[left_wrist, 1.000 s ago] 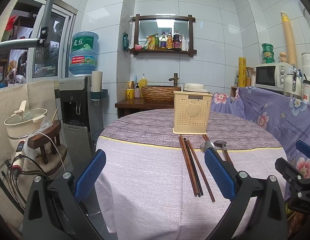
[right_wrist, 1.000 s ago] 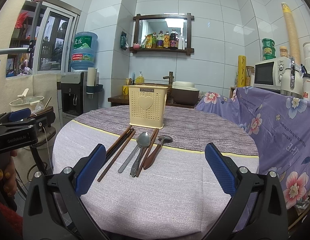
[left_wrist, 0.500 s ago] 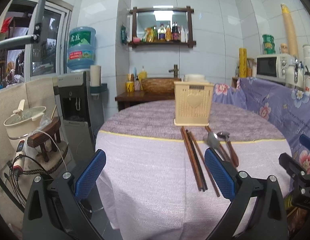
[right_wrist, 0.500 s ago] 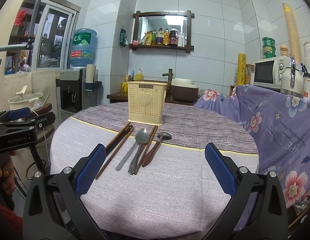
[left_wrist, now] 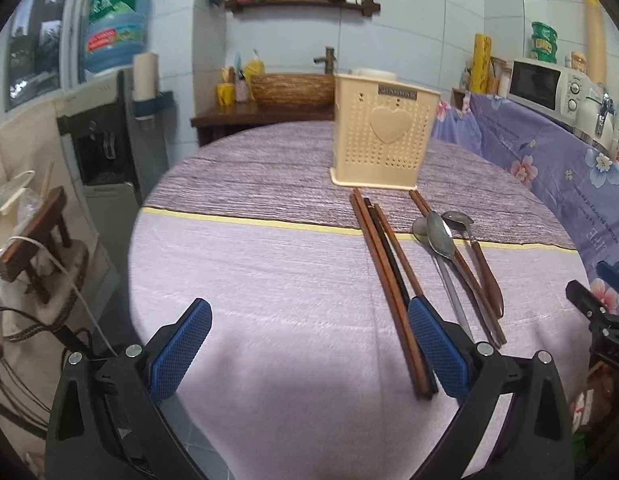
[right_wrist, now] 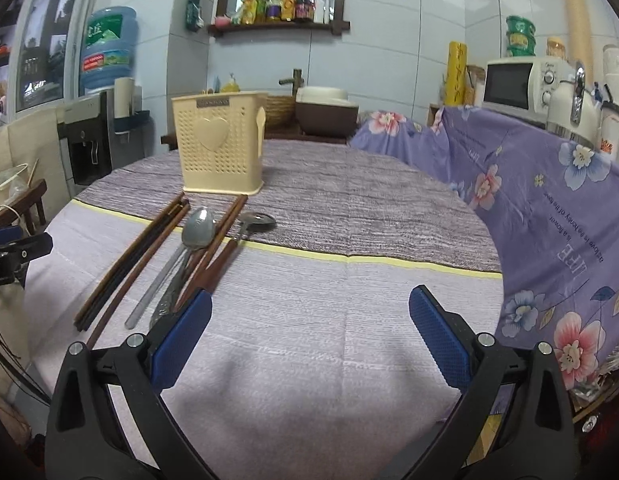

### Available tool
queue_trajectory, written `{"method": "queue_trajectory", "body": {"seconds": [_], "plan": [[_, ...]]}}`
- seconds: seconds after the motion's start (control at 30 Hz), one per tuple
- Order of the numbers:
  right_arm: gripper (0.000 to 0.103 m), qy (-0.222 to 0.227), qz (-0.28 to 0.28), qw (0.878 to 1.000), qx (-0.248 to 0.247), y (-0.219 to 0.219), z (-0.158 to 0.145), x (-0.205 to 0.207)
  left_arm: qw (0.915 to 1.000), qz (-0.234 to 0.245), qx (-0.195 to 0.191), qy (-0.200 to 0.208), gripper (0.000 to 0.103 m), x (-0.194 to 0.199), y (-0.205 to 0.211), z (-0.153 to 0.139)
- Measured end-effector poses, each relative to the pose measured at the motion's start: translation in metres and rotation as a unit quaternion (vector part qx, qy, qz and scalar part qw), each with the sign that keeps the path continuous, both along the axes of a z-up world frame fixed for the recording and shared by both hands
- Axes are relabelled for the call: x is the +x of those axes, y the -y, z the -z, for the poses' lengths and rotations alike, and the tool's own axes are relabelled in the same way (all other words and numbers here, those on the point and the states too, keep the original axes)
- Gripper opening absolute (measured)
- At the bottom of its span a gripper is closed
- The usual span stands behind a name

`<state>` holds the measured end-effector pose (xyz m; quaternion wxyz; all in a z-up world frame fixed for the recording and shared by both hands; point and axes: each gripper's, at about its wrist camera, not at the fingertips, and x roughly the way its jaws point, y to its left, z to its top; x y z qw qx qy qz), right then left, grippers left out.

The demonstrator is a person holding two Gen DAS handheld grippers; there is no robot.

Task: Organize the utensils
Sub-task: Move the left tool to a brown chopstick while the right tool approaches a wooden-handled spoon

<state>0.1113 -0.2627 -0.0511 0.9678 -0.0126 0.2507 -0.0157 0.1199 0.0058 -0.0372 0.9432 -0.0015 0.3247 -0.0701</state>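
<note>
Tablecloth beneath tiled wall

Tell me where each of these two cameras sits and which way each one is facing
Left wrist: sits on the left gripper, looking forward across the table toward the utensil holder; its open blue fingers show, the chopsticks lying by the right-hand one.
Right wrist: sits on the right gripper, facing the same way from further right; its open fingers show, utensils off to its left.
Shared: holder, chopsticks, the spoons, and each view catches the other gripper at its edge.
</note>
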Motion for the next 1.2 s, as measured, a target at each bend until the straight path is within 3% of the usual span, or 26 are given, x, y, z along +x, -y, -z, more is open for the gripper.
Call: {"method": "queue_trajectory", "body": {"seconds": [0.23,0.4,0.7,0.87,1.1,1.2], "plan": [[0.098,-0.036,-0.024,0.999,0.009,-0.009,-0.001,0.040,0.9951,0.049,-0.006,-0.085,0.082,0.060,0.025,0.010],[0.098,-0.061,-0.038,0.997,0.021,-0.018,-0.004,0.061,0.9904,0.065,0.024,-0.119,0.077,0.086,0.041,0.022],[0.098,-0.095,-0.048,0.994,-0.007,-0.030,-0.004,0.088,0.9887,0.035,0.054,-0.135,0.077,0.098,0.015,0.032],[0.098,-0.123,-0.031,0.992,0.001,-0.021,-0.002,0.103,0.9907,0.011,0.039,-0.130,0.076,0.103,-0.014,0.018],[0.098,-0.147,-0.049,0.987,0.037,-0.029,-0.002,0.120,0.9908,0.026,0.040,-0.127,0.076,0.109,-0.006,0.012],[0.093,-0.150,-0.048,0.987,0.040,-0.032,-0.002,0.125,0.9892,0.046,0.044,-0.132,0.070,0.111,0.004,0.012]]}}
